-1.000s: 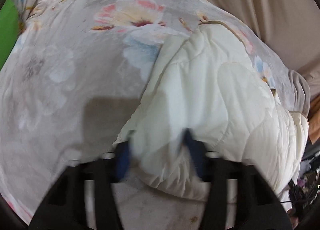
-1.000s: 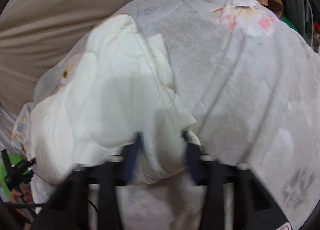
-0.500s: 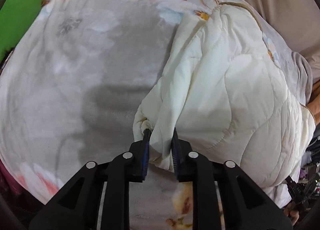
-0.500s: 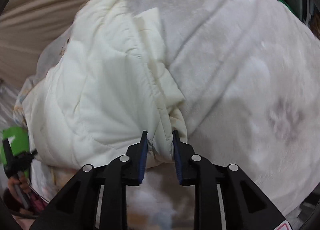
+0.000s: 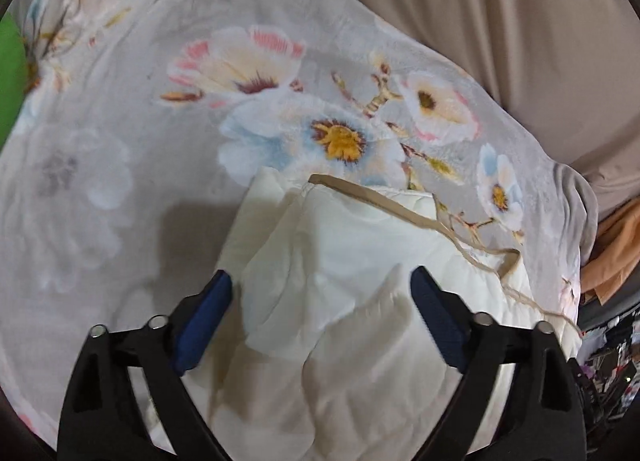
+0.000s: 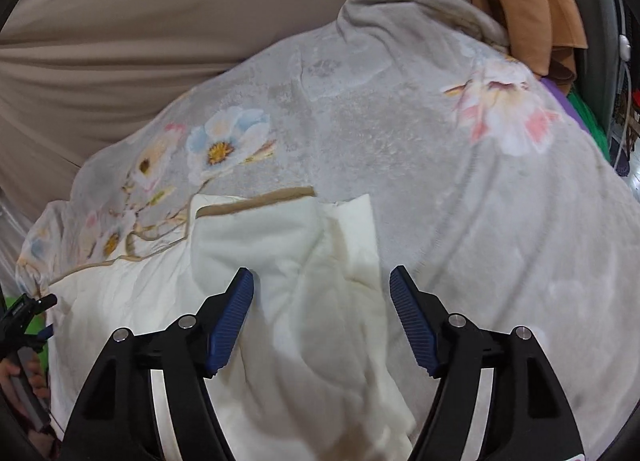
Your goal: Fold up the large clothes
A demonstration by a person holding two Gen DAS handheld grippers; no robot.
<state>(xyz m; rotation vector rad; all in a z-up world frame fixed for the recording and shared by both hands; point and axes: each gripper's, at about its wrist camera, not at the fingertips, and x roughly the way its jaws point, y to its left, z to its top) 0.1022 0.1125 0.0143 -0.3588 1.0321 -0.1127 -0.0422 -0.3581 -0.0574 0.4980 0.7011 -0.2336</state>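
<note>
A cream quilted garment (image 5: 344,301) lies folded over on a grey floral blanket (image 5: 120,141); a tan trimmed edge runs along its far side. My left gripper (image 5: 320,301) is open, its blue pads spread on either side of the garment's left part, holding nothing. In the right wrist view the same garment (image 6: 304,301) lies on the blanket (image 6: 460,221). My right gripper (image 6: 322,301) is open too, its pads straddling the garment's right edge, holding nothing.
Beige curtain fabric (image 5: 480,1) hangs behind the blanket. Orange cloth (image 6: 520,1) hangs at the right, with green and purple fabric below it. Something green (image 5: 10,61) sits at the far left edge. The other gripper (image 6: 24,321) shows at the left edge of the right wrist view.
Half a second ago both grippers were shut on the garment's near edge. Both have let go and opened, and the garment now lies folded over on the blanket.
</note>
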